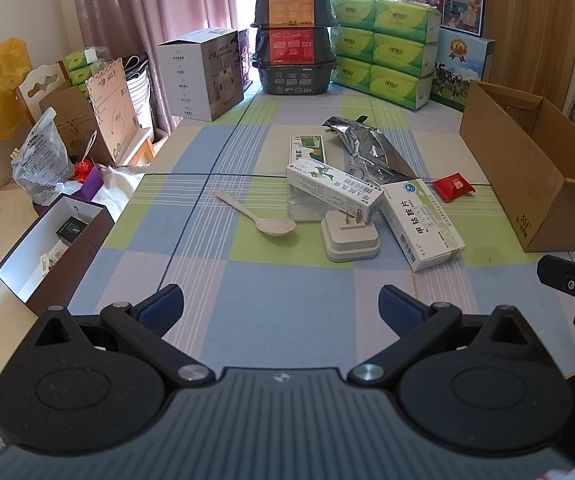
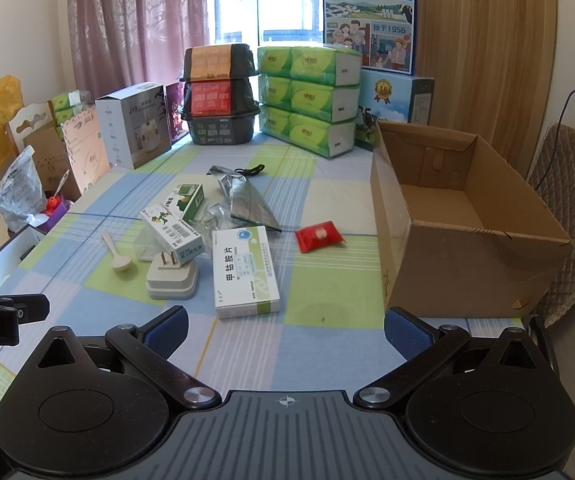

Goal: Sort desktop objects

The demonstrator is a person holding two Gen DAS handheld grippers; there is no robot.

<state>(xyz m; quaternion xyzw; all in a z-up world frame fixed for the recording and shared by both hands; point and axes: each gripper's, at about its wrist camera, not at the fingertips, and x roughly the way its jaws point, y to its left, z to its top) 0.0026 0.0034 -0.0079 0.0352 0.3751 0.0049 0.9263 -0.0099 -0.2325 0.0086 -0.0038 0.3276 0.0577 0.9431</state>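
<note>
The tablecloth (image 1: 271, 312) is checked in blue, green and pale lilac with thin white stripes. At centre lie a cream spoon (image 1: 261, 216), a white plug (image 1: 349, 238), white-and-green boxes (image 1: 421, 224), a silver foil bag (image 1: 371, 148) and a red packet (image 1: 453, 187). At right stands a brown carton (image 2: 459, 240). Green tissue packs (image 2: 307, 96) sit at the top. The gripper pads (image 1: 161, 310) are blue.

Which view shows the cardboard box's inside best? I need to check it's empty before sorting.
The right wrist view: it looks down into the cardboard box, showing its bare floor and inner walls. The left wrist view catches only its outer side and part of one inner wall.
</note>
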